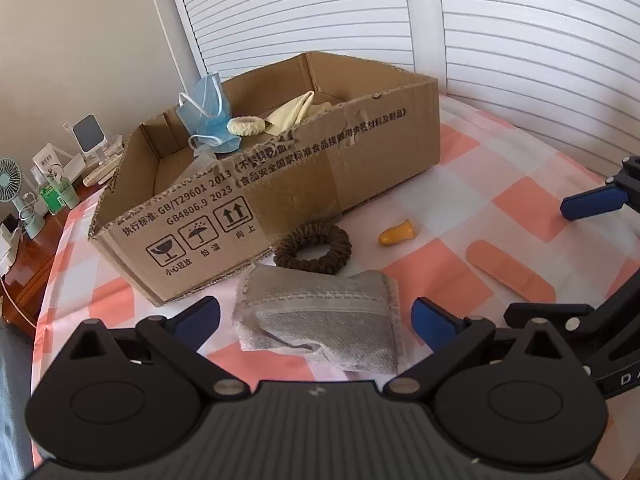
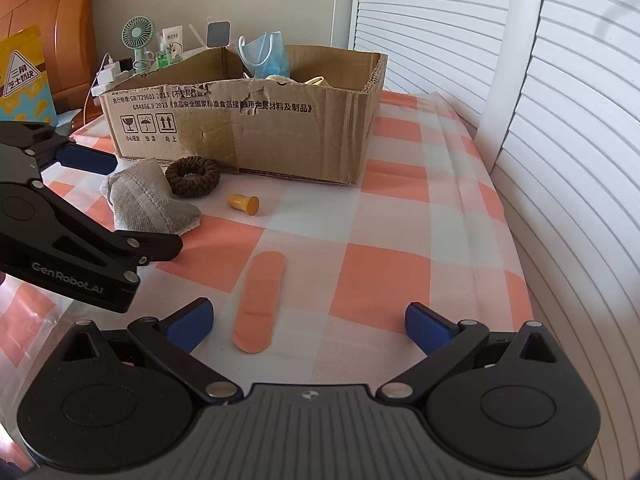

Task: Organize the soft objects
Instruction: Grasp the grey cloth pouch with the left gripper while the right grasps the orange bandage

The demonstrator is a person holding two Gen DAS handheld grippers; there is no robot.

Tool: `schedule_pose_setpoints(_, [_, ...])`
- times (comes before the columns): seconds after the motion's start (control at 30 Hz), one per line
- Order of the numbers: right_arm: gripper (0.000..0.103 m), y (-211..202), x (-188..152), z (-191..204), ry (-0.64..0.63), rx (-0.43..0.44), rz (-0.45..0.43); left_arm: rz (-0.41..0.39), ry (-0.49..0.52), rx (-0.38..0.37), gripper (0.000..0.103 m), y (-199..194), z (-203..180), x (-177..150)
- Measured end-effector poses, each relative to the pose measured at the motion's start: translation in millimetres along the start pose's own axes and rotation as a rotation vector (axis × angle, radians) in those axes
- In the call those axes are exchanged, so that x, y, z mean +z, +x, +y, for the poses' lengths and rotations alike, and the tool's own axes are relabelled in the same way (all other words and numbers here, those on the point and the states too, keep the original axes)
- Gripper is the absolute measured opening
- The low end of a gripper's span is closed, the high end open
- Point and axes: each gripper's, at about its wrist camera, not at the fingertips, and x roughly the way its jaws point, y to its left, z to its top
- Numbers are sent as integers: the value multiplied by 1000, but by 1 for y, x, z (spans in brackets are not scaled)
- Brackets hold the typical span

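A cardboard box [image 1: 320, 168] [image 2: 280, 136] stands on the checked cloth and holds a blue face mask [image 1: 208, 116] [image 2: 270, 56], a pale round puff [image 1: 246, 126] and a cream cloth [image 1: 296, 112]. In front of it lie a grey folded cloth [image 1: 320, 320] [image 2: 148, 204], a brown scrunchie [image 1: 313, 247] [image 2: 193, 177], an orange earplug [image 1: 396, 233] [image 2: 244, 203] and a pink plaster [image 1: 508, 270] [image 2: 259, 300]. My left gripper [image 1: 316, 322] is open with its jaws either side of the grey cloth. My right gripper [image 2: 308, 326] is open, with the plaster between its jaws near the left finger.
A bedside shelf at the left holds a small green fan [image 1: 12, 188] [image 2: 138, 38], bottles [image 1: 60, 192] and a charger [image 2: 106, 74]. White slatted shutters [image 1: 520, 40] [image 2: 560, 120] stand behind and to the right. A wooden headboard [image 2: 60, 20] is at the far left.
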Motion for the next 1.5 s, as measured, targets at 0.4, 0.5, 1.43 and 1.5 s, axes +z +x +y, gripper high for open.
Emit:
schedule_pose_setpoints(0.4, [103, 0, 0, 10, -46, 33, -23, -11, -51, -25, 88, 4, 5, 0])
schedule_pose_setpoints(0.5, [103, 0, 1, 16, -70, 45, -30, -11, -47, -29, 89, 4, 6, 0])
schedule_pose_setpoints(1.43, [22, -3, 9, 27, -99, 74, -61, -3, -174, -147, 60, 4, 28, -4])
schedule_pose_setpoints(1.5, [22, -3, 9, 27, -97, 71, -60, -4, -174, -153, 59, 4, 29, -4])
